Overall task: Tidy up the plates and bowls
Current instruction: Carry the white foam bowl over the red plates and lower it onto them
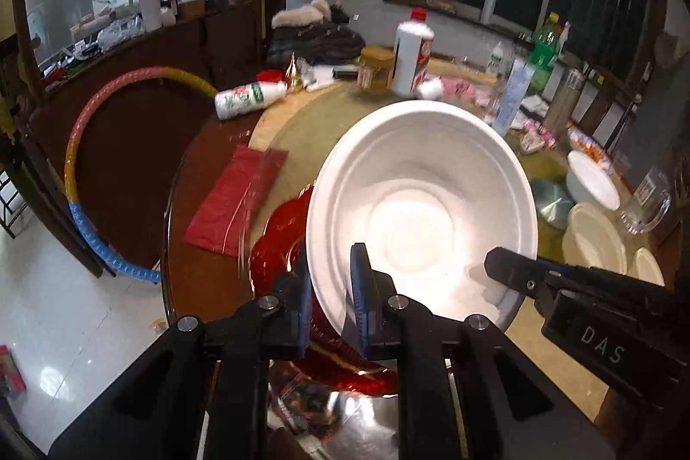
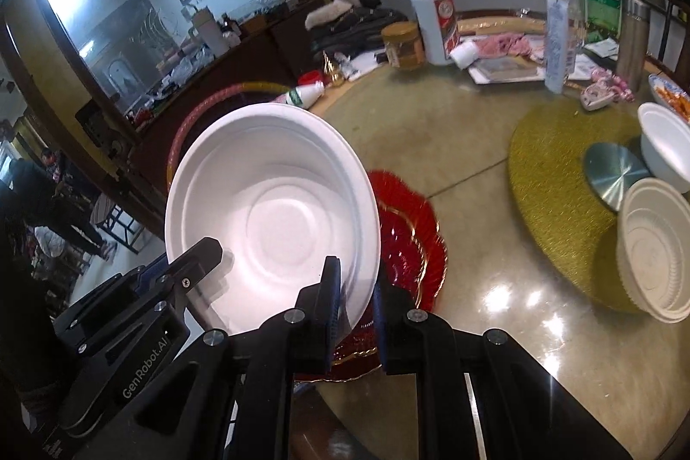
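Left wrist view is filled by a white bowl [image 1: 420, 210], tilted with its mouth toward the camera and held clear above the worktop [image 1: 302, 123]. Its near rim is pinched between the blue pads of the left tool [image 1: 330, 296], which is closed on it. The right tool [image 2: 355, 309] is closed on the same rim a little further round, so the bowl is carried by both at once, over a red scalloped plate [image 2: 409, 244].

The step in hand is judged to be the moving of this bowl toward the other tableware. It would be done well if both tools were kept level with each other and moved together, since a thin rim gripped at two points could be twisted or cracked if one tool led. The tilt should be reduced before the bowl is set down, and neither grip released until the base is supported.

Only in the right wrist view are the likely destinations shown clearly: a gold round mat [image 2: 556, 175], a stack of cream bowls [image 2: 655, 244] lying on its side, another white bowl [image 2: 666, 149] and a round metal lid [image 2: 616, 175]. In the left wrist view, a red bag [image 1: 237, 197] and a striped hoop [image 1: 82, 167] beside the worktop are seen instead.
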`<state>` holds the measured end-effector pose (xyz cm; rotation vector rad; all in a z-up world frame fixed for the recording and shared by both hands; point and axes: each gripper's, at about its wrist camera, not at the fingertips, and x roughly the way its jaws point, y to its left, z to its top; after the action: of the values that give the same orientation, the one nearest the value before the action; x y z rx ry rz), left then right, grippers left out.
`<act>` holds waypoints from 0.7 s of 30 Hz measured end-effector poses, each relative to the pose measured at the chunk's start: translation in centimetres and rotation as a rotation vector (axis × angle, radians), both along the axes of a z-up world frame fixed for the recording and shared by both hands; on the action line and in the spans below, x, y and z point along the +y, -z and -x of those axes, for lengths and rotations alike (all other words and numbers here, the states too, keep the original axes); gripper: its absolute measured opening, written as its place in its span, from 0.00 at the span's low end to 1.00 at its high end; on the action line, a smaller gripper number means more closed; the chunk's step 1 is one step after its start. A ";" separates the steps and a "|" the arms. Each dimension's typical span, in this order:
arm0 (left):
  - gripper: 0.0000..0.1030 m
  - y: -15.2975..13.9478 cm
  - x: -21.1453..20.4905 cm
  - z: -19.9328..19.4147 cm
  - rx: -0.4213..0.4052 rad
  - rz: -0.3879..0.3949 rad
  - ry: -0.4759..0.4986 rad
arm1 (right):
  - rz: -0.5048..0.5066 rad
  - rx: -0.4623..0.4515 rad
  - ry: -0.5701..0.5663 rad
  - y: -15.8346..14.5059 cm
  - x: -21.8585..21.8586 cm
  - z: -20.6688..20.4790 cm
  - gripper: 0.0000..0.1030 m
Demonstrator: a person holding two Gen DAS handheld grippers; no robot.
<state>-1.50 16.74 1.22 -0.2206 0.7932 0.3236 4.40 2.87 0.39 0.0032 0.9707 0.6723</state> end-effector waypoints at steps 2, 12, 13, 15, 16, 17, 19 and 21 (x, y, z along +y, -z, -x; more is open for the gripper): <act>0.13 1.1 0.1 -0.5 0.036 -0.002 -0.003 | 0.014 0.021 -0.001 1.1 0.3 -0.3 0.13; 0.13 4.2 0.5 -2.0 0.127 0.030 -0.016 | 0.041 0.093 -0.003 5.0 1.0 -2.0 0.14; 0.13 4.3 0.5 -2.0 0.127 0.029 -0.016 | 0.043 0.094 -0.003 5.1 1.1 -2.1 0.14; 0.13 4.3 0.7 -2.0 0.126 0.029 -0.017 | 0.046 0.090 -0.006 5.1 1.2 -2.1 0.14; 0.13 4.3 0.7 -2.0 0.127 0.029 -0.017 | 0.050 0.087 -0.008 5.1 1.2 -2.1 0.14; 0.13 4.3 0.7 -2.0 0.128 0.028 -0.016 | 0.052 0.086 -0.008 5.1 1.3 -2.0 0.14; 0.13 4.3 0.7 -2.0 0.126 0.025 -0.015 | 0.057 0.085 -0.007 5.1 1.4 -1.9 0.15; 0.13 4.3 0.7 -2.0 0.124 0.023 -0.012 | 0.058 0.088 -0.002 5.2 1.4 -1.9 0.15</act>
<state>0.49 17.44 -3.11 -0.2282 0.9191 0.3418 6.35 4.24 -4.80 -0.0192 1.0750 0.6504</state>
